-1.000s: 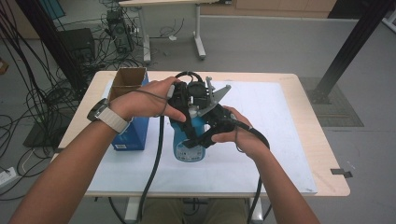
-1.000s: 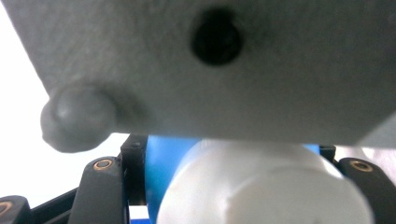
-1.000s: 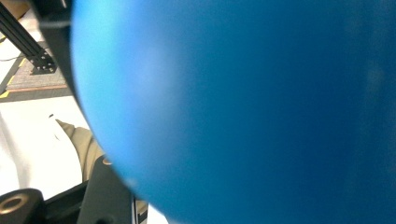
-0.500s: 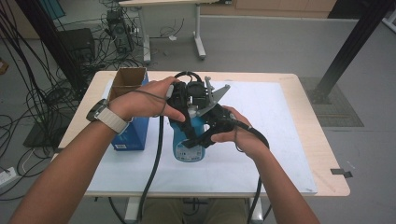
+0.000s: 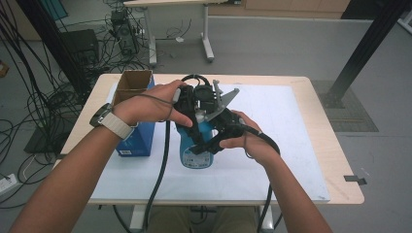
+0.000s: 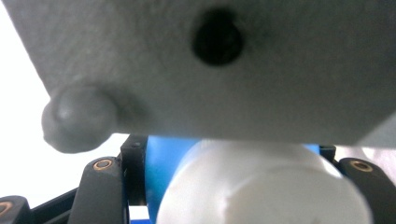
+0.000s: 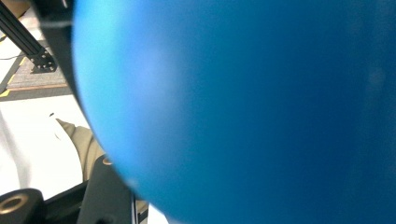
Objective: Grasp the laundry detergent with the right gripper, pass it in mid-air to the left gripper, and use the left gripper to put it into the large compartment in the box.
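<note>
So we're mid cap-twist here, by the look of it. The blue plastic bottle (image 5: 195, 154) stands upright on the white paper sheet (image 5: 272, 165), just right of the open blue cardboard box (image 5: 137, 131). Our right gripper (image 5: 210, 141) is clamped on the bottle's body, and our left gripper (image 5: 190, 112) pinches the round white cap (image 6: 261, 191) on top. Next move, we reckon: turn the left one around the cap while the right keeps the bottle from spinning or tipping.
</note>
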### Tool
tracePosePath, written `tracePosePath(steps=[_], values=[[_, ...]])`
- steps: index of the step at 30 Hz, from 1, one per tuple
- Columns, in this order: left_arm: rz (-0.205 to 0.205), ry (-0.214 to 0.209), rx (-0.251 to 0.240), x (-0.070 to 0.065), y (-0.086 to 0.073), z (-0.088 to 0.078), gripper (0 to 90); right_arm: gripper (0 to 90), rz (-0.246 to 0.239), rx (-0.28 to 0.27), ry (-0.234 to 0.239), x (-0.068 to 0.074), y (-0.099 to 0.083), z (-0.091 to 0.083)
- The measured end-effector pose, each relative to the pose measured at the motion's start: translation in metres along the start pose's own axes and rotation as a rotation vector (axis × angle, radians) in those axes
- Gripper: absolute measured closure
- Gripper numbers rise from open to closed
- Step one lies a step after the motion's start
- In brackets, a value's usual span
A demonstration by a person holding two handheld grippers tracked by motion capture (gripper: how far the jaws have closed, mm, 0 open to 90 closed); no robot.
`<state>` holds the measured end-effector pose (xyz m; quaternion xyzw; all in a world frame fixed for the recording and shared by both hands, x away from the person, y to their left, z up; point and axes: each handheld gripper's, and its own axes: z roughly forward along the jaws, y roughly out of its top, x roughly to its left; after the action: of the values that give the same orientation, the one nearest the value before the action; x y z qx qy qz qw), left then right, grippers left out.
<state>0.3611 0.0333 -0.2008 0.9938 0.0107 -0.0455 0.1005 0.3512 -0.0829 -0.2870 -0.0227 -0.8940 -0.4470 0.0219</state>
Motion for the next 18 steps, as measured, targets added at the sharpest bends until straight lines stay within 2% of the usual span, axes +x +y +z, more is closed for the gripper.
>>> tracePosePath(steps=[4,6,10,12,13,15,16,17,18], values=[[-0.001,0.001,-0.002,-0.0002,-0.0004,0.0001,38.5,43.5,0.000,0.001,0.001,0.0000,0.0001,0.0001],[-0.002,0.001,-0.002,-0.0001,-0.0006,0.0001,38.5,43.5,0.016,0.006,0.000,0.0013,0.0006,-0.0001],[-0.003,0.002,-0.004,-0.0003,-0.0017,-0.0001,38.5,43.5,-0.002,0.002,0.002,-0.0001,0.0007,0.0009],[-0.003,0.003,-0.006,-0.0003,-0.0024,-0.0002,38.5,43.5,0.023,0.013,0.000,0.0017,0.0016,0.0006],[-0.004,0.003,-0.007,-0.0002,-0.0028,-0.0001,38.5,43.5,0.003,0.008,0.000,0.0003,0.0012,0.0012],[-0.005,0.002,-0.007,-0.0001,-0.0036,0.0001,38.5,43.5,-0.002,0.005,0.004,-0.0003,0.0017,0.0022],[-0.006,0.003,-0.008,-0.0001,-0.0040,0.0002,38.5,43.5,0.022,0.013,0.003,0.0015,0.0024,0.0020],[-0.006,0.002,-0.008,0.0000,-0.0042,0.0003,38.5,43.5,-0.003,0.006,0.004,-0.0004,0.0018,0.0028],[-0.007,0.002,-0.009,0.0000,-0.0045,0.0005,38.5,43.5,-0.007,0.003,0.006,-0.0008,0.0017,0.0033]])
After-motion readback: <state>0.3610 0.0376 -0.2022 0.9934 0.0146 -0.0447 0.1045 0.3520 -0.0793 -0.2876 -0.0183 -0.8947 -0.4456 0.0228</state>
